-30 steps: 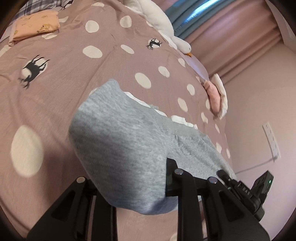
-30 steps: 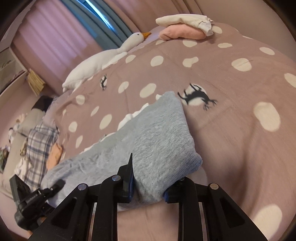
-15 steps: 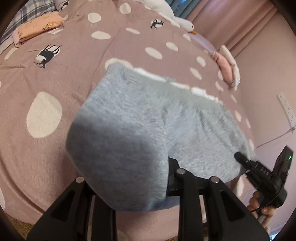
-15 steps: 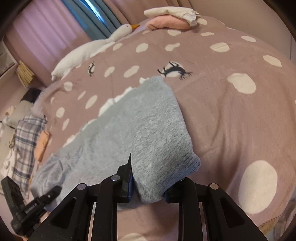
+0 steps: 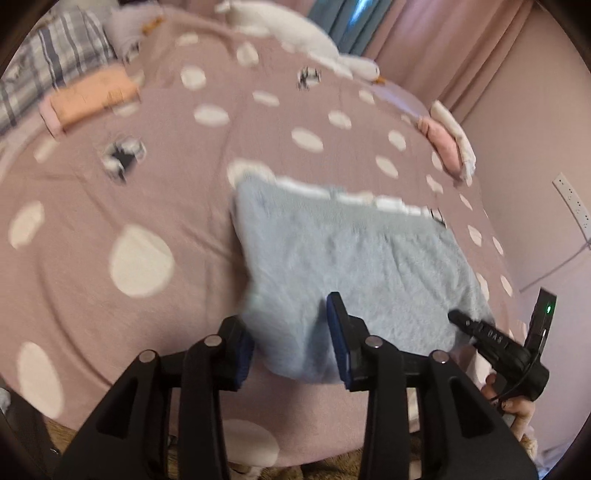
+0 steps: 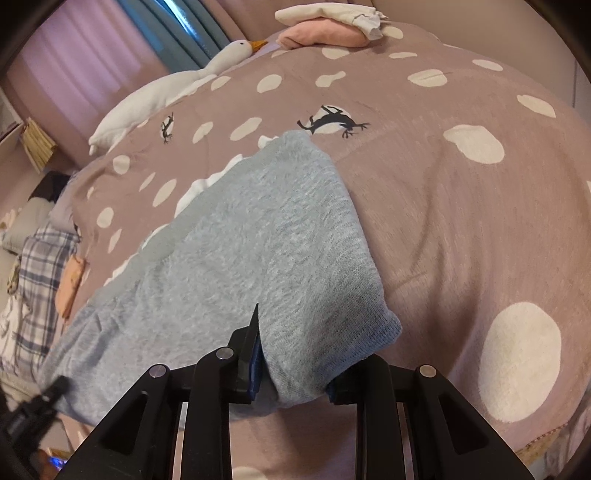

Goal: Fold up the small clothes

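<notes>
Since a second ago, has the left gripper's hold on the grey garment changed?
Yes. The left gripper jaws are opening; the grey garment lies loose between them, flat on the spotted bedspread instead of bunched up.

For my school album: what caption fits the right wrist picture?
Right gripper pinching a folded grey garment on a spotted bedspread.

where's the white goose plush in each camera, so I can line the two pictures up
Left wrist view: white goose plush lies along the top edge, centre-right, head to the right.
Right wrist view: white goose plush lies upper left, its orange beak pointing right.
Shared landmark: the teal curtain right behind the goose.
</notes>
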`<state>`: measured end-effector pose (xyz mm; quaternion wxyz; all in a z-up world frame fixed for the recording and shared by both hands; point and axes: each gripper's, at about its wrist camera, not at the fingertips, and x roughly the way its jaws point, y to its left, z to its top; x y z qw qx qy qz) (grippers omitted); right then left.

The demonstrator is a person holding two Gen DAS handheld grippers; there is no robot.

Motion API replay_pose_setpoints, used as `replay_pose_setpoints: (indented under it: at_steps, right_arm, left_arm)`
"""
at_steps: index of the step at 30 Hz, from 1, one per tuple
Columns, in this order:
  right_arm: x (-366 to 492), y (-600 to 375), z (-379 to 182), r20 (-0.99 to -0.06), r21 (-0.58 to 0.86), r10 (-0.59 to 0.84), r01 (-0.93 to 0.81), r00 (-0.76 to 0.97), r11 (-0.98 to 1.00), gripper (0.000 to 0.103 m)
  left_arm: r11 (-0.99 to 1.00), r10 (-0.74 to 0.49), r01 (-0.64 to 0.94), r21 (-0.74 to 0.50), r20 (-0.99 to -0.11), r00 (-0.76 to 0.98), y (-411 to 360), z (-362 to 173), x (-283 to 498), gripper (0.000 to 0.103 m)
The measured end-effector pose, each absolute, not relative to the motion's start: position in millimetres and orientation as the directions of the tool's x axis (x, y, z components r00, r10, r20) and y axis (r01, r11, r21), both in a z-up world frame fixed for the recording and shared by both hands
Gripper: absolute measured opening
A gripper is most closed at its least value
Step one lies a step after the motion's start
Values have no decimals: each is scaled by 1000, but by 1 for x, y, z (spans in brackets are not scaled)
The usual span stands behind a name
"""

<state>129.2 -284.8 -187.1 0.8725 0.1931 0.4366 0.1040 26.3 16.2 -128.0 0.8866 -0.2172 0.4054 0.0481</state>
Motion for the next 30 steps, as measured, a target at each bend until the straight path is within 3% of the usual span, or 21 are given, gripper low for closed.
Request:
replay_pose_setpoints:
  at_steps: [2, 7, 13, 16, 25, 30]
  right_arm:
    - [128, -285, -187, -723, 423, 347, -13, 597, 906, 25]
    - [127, -283, -187, -727, 411, 335, -11, 600, 912, 25]
    - [128, -284, -188, -729, 420, 338, 0, 596, 907, 25]
    - [128, -284, -188, -731, 413, 329, 4, 597, 911, 25]
    - [130, -285, -190, -728, 433, 344, 9, 594, 901, 25]
    - [134, -285, -191, -727, 438, 339, 23, 597, 899, 34]
  left_arm:
    - [901, -76, -261, -346, -719, 691, 18, -118, 26, 47]
    - [919, -119, -187, -347, -697, 707, 3, -110, 37, 46]
    - [897, -349, 1, -441, -708, 613, -41, -133, 68, 39]
    - [896, -386, 28, -443, -746, 543, -63, -154, 80, 35]
    - [895, -384, -43, -443, -817, 431, -79, -200, 96, 30]
    - [906, -361, -45, -420, -825, 434, -84, -203, 98, 30]
